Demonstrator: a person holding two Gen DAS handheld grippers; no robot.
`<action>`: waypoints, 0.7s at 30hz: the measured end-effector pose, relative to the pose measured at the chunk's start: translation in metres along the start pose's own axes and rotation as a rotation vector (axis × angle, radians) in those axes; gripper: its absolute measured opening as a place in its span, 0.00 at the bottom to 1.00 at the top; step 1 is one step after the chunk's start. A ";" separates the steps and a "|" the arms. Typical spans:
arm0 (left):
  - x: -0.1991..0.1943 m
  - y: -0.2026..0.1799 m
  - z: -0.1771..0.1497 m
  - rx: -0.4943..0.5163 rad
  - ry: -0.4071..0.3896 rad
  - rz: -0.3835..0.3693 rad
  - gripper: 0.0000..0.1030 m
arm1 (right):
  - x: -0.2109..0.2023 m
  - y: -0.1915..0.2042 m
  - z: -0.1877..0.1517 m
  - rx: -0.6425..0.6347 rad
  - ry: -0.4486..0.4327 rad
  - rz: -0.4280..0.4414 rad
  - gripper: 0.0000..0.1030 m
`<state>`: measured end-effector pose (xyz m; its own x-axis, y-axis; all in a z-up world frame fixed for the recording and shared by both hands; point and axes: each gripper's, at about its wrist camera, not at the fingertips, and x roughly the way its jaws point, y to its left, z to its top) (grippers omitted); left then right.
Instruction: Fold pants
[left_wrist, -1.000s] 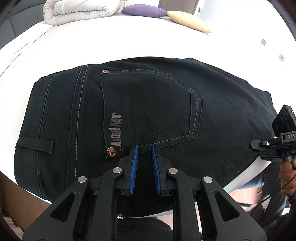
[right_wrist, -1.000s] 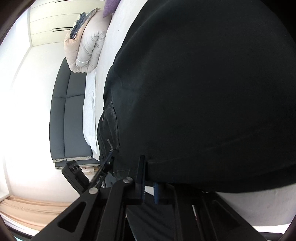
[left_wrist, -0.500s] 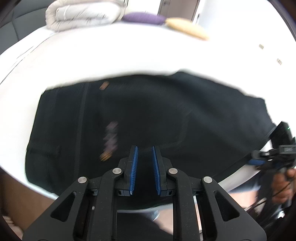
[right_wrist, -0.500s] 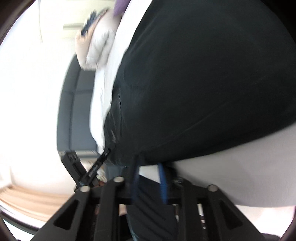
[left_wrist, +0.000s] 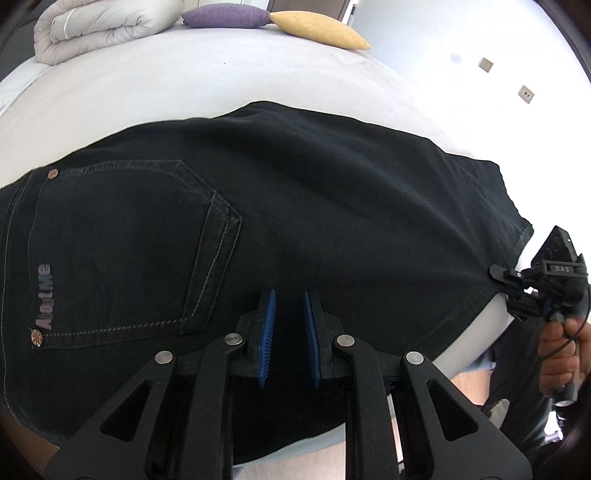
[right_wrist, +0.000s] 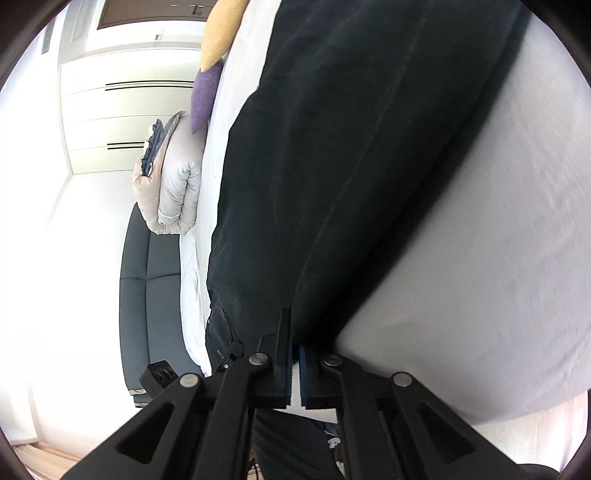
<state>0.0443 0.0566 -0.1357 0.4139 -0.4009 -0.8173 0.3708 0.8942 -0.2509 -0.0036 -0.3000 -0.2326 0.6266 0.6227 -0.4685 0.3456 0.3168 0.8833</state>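
Observation:
Black pants (left_wrist: 295, 221) lie flat on a white bed (left_wrist: 221, 81), back pocket up at the left. My left gripper (left_wrist: 289, 299) is open and empty, hovering over the pants' near edge just right of the pocket. My right gripper (right_wrist: 295, 328) is shut on the pants' edge (right_wrist: 314, 258) at the right end. It also shows in the left wrist view (left_wrist: 496, 271), pinching that end near the bed's front edge.
A folded grey duvet (left_wrist: 99, 26), a purple cushion (left_wrist: 225, 16) and a yellow cushion (left_wrist: 317, 33) lie at the bed's far side. A dark sofa (right_wrist: 155, 302) stands beyond the bed. A white wall with sockets (left_wrist: 524, 94) is at the right.
My left gripper has shifted right along the pants' near edge, past the pocket. My right gripper has closed on the pants' right end and moved with it.

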 end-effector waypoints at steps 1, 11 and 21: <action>0.001 0.003 0.000 0.001 0.001 0.000 0.15 | 0.000 0.001 0.001 -0.004 0.002 0.000 0.00; -0.014 -0.001 -0.008 -0.005 -0.004 0.015 0.15 | -0.022 0.002 0.027 0.034 -0.091 0.027 0.20; -0.011 0.001 -0.011 -0.025 -0.004 0.003 0.15 | -0.046 -0.023 0.029 0.060 -0.155 0.038 0.01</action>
<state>0.0310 0.0645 -0.1330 0.4185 -0.3989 -0.8159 0.3490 0.9000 -0.2610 -0.0198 -0.3567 -0.2318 0.7386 0.5146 -0.4356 0.3576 0.2486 0.9002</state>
